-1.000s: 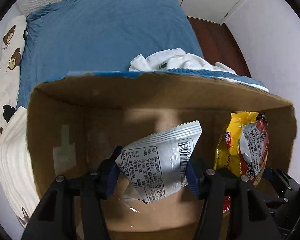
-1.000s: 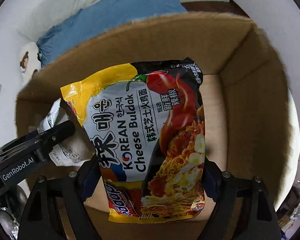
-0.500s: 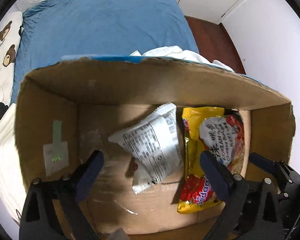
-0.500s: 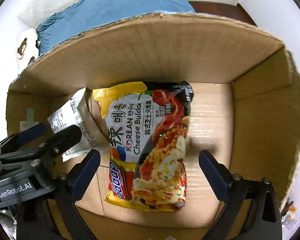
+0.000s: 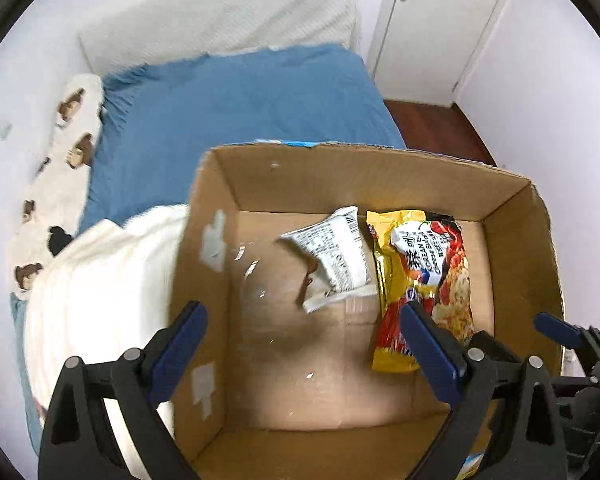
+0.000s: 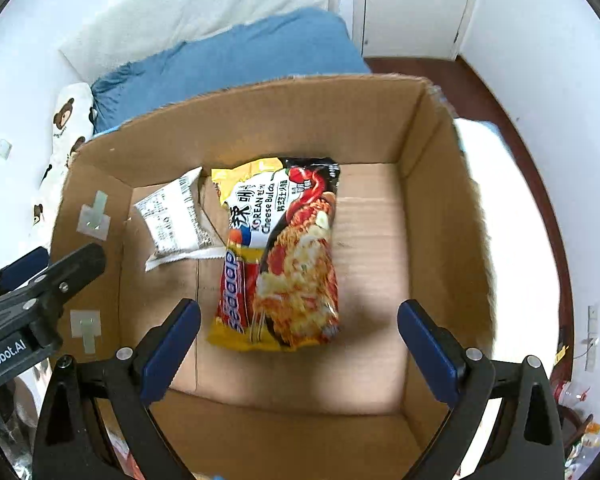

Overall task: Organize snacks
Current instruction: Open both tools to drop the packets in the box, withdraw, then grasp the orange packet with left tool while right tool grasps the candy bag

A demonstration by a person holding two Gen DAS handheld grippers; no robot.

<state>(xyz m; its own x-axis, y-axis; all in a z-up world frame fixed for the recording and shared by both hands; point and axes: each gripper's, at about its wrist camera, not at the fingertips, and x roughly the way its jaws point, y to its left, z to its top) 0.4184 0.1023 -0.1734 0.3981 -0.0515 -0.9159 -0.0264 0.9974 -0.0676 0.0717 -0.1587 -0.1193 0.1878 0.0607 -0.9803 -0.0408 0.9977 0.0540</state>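
**2 snack packs sit in the box, both grippers are free**

The noodle pack (image 6: 284, 256) lies flat on the floor of the cardboard box (image 6: 440, 216). It is yellow, red and black. In the right wrist view it sits near the middle of the box floor. The small white packet (image 6: 172, 216) lies just beside it, at 9 o'clock from it. The 2 packs look like they touch along one side, and a corner of the white packet looks a bit lifted.

The left gripper (image 5: 304, 344) is spread wide and holds nothing. The right gripper (image 6: 300, 344) is spread wide too, and it is also bare. Both hang above the near side of the box, at 6 o'clock.

My guess is that the drop step for these 2 packs is done. The next move would be to go and get more snacks. I cannot see any other snacks clearly, so the grippers would have to turn away and look.

There is lots of bare floor in the box at 3 o'clock from the noodle pack, and some at 6 o'clock. The box walls stand tall on all 4 sides, so a gripper must go up and over the rim. The blue bed cover (image 5: 240, 104) lies past the far wall at 12 o'clock.
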